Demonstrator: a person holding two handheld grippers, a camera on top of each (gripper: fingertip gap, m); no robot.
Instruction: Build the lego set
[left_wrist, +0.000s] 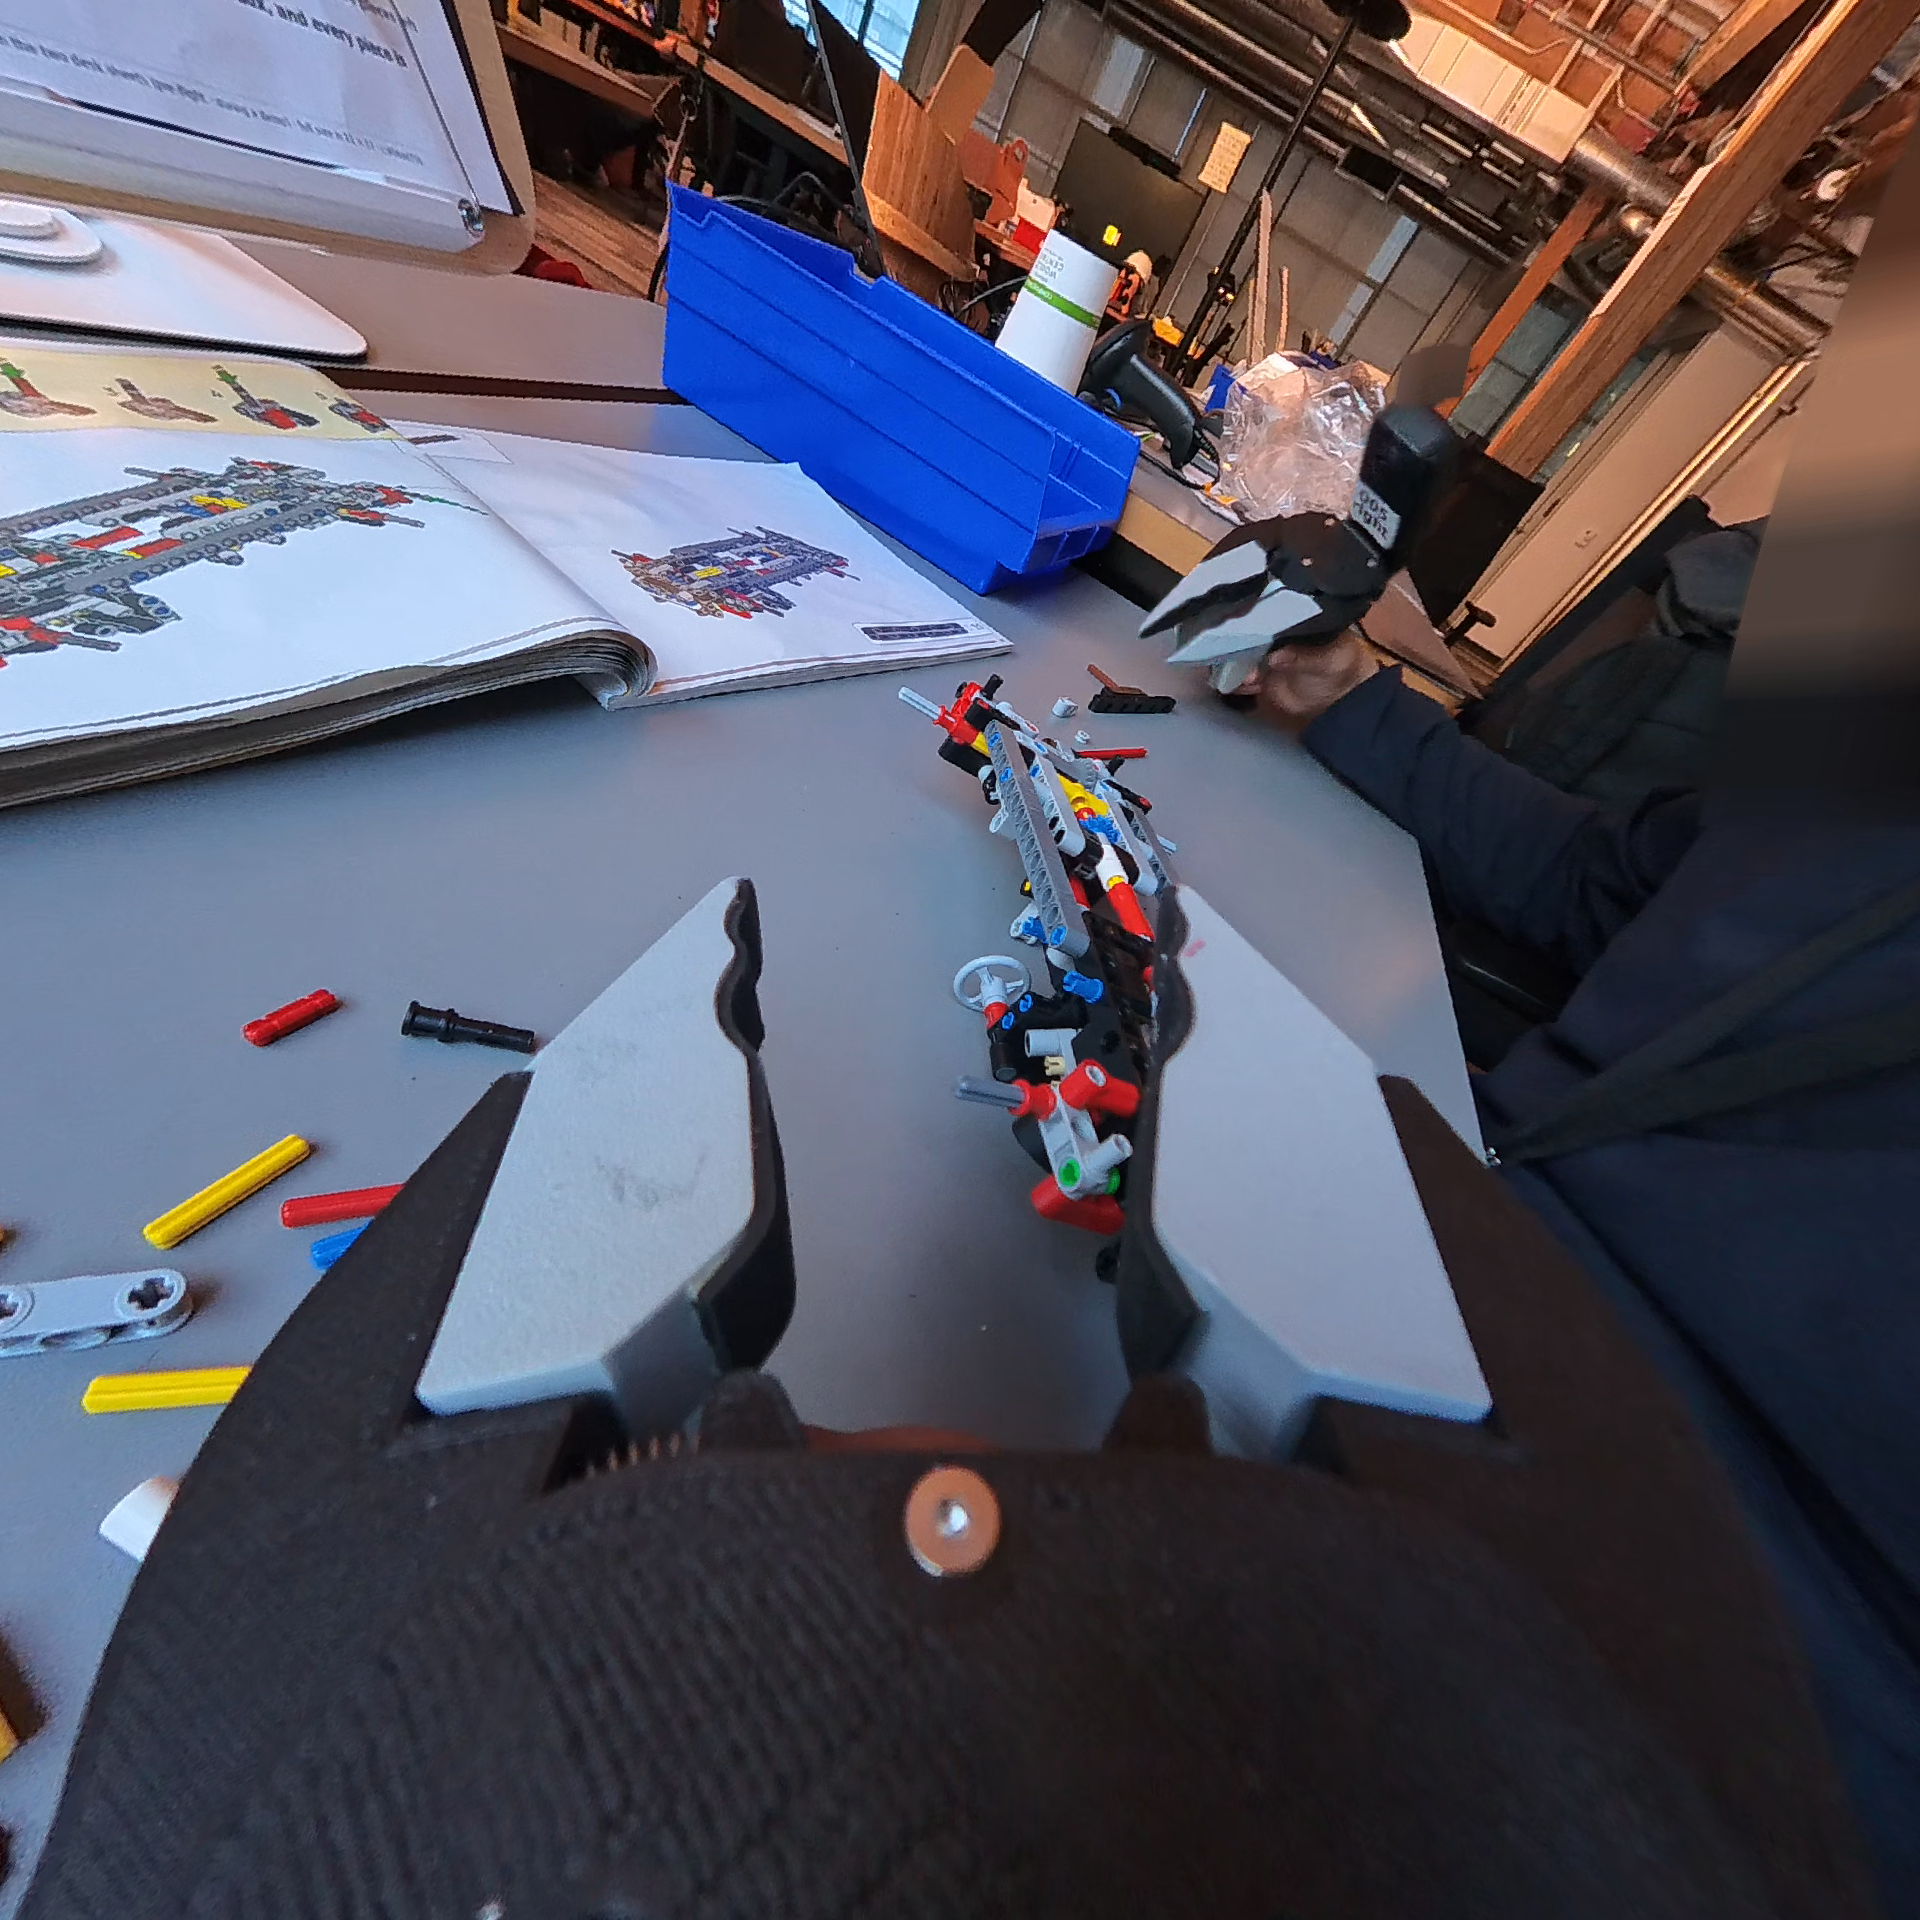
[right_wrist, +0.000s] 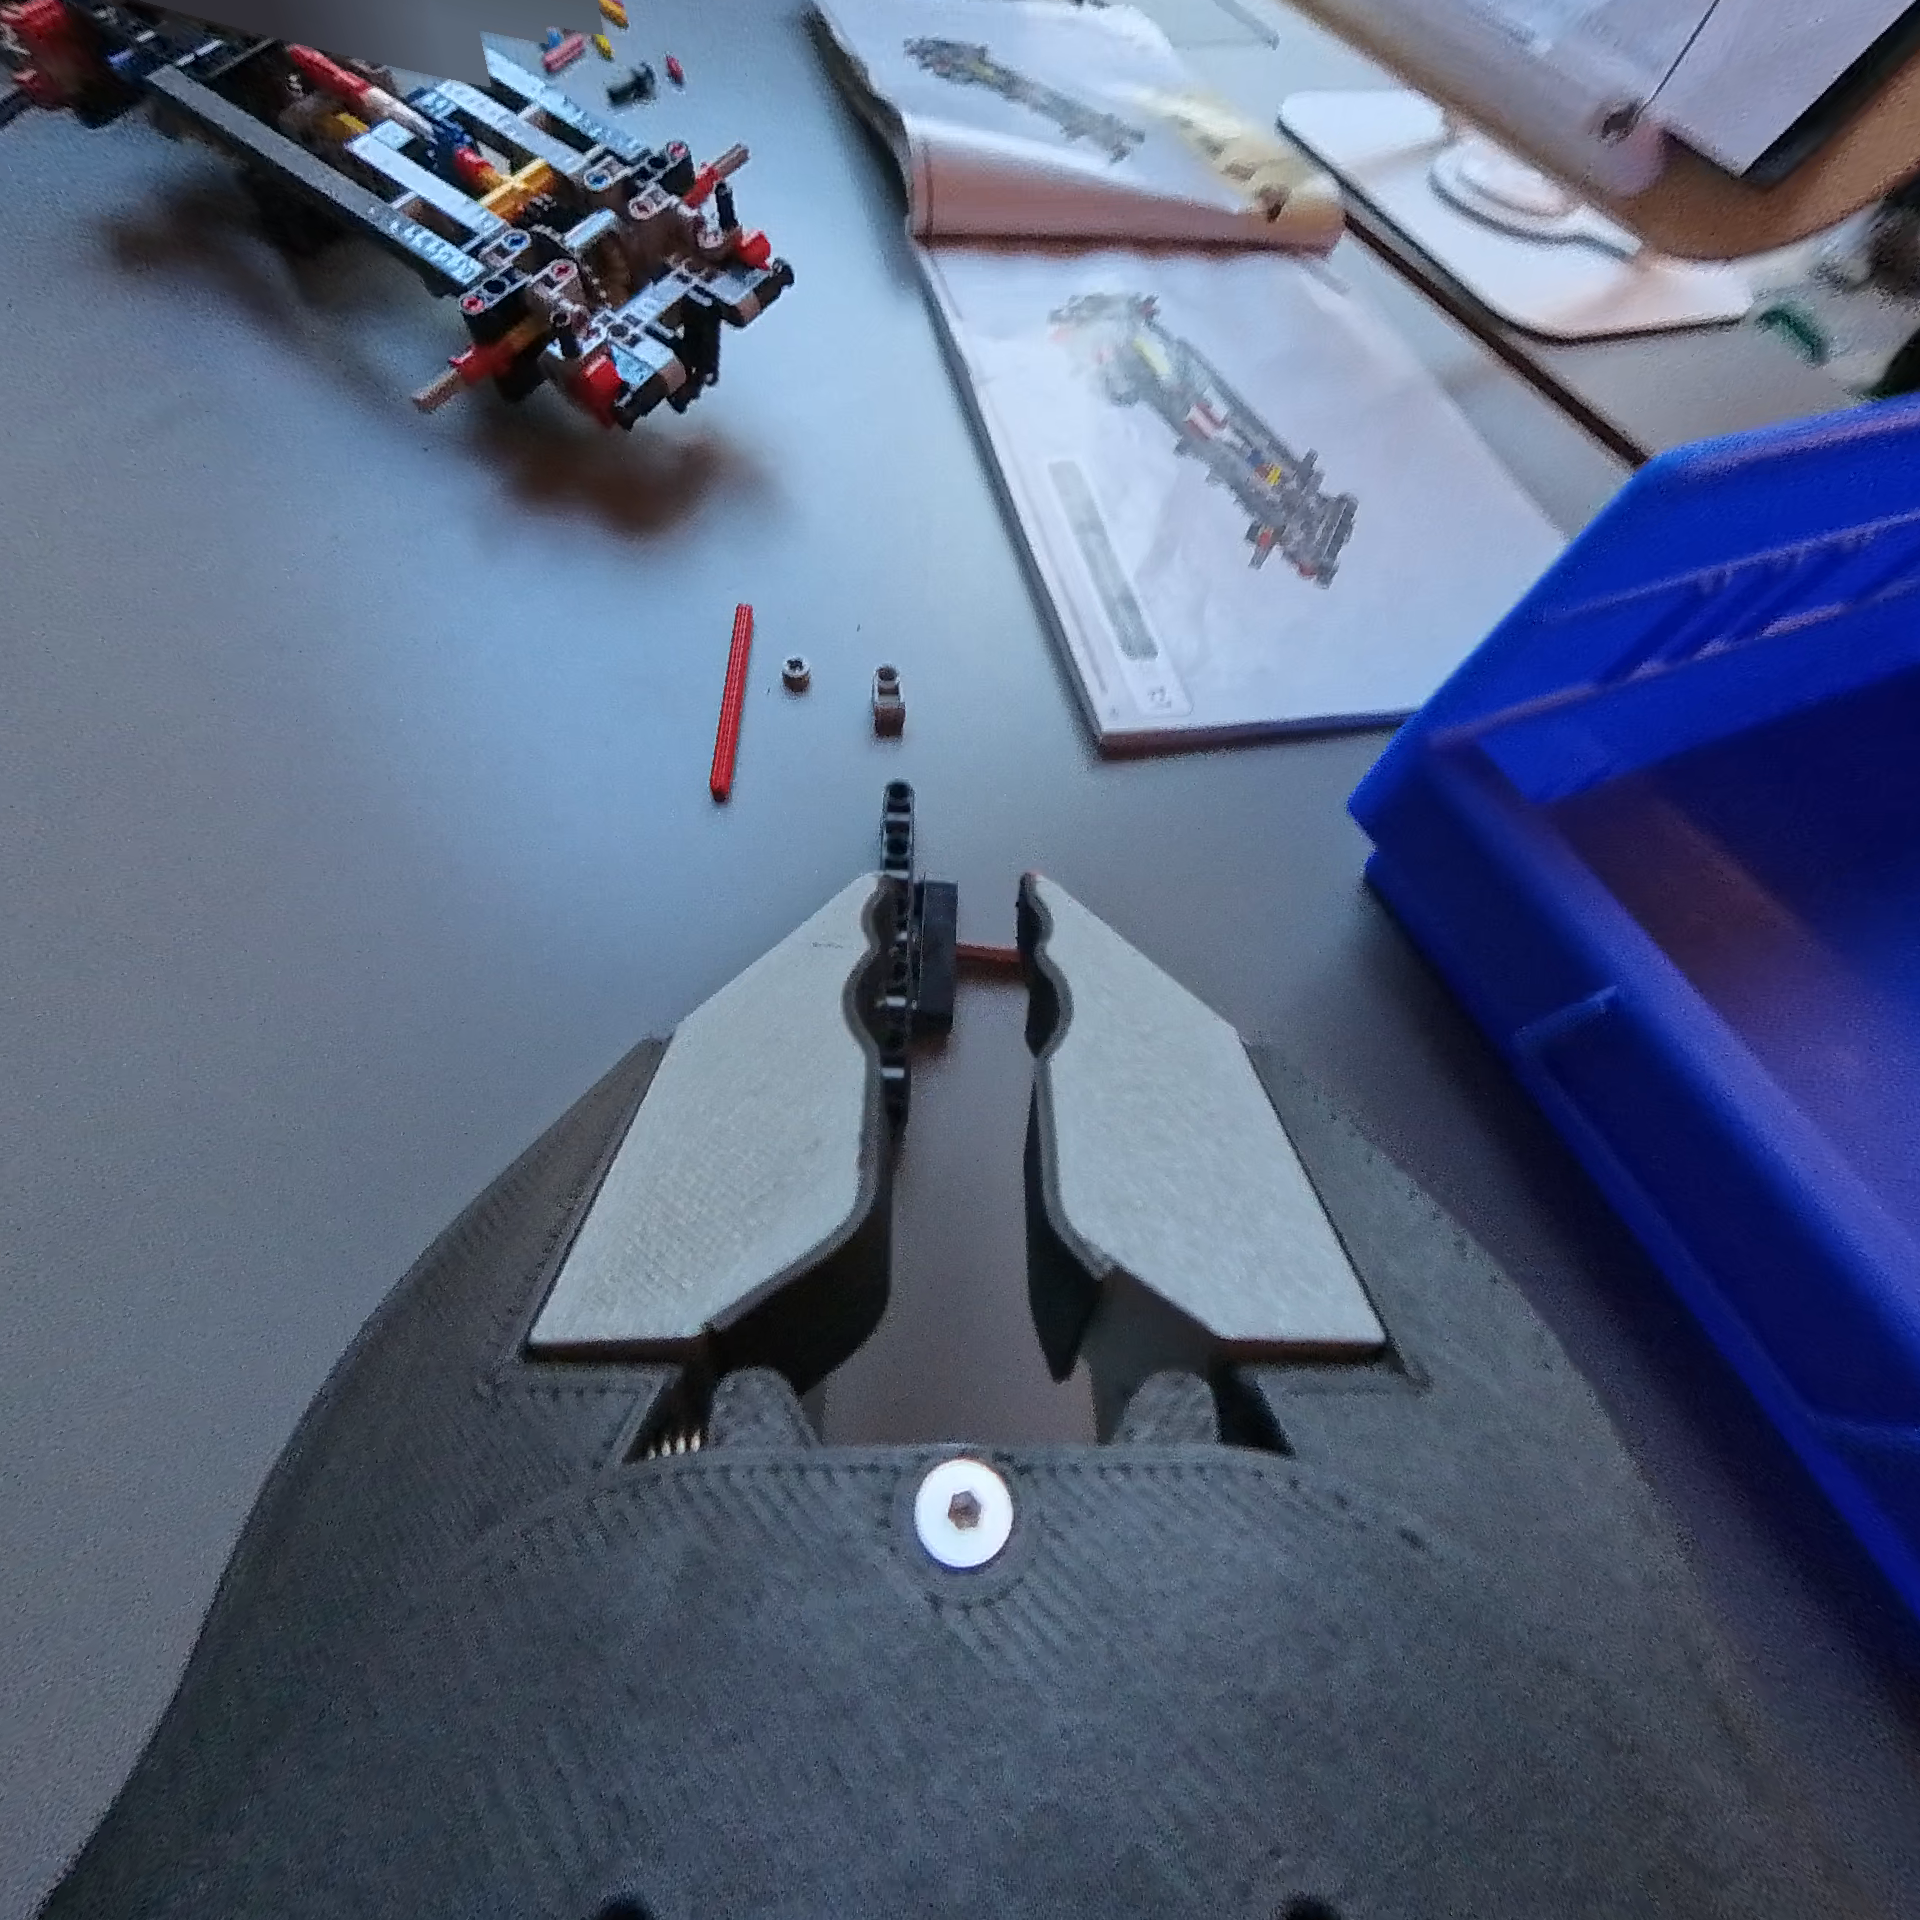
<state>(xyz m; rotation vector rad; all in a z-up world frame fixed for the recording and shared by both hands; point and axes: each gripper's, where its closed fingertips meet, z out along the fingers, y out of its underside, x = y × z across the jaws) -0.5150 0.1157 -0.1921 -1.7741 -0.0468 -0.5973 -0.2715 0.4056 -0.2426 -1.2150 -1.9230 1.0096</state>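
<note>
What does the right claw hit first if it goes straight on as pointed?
The black holed beam, lying between the right claw's open fingers along the left one. Past that, the small brownish connector; height above the table is unclear.

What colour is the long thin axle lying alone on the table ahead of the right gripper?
Red. The axle shows best in the right wrist view, beside two small bushings.
</note>
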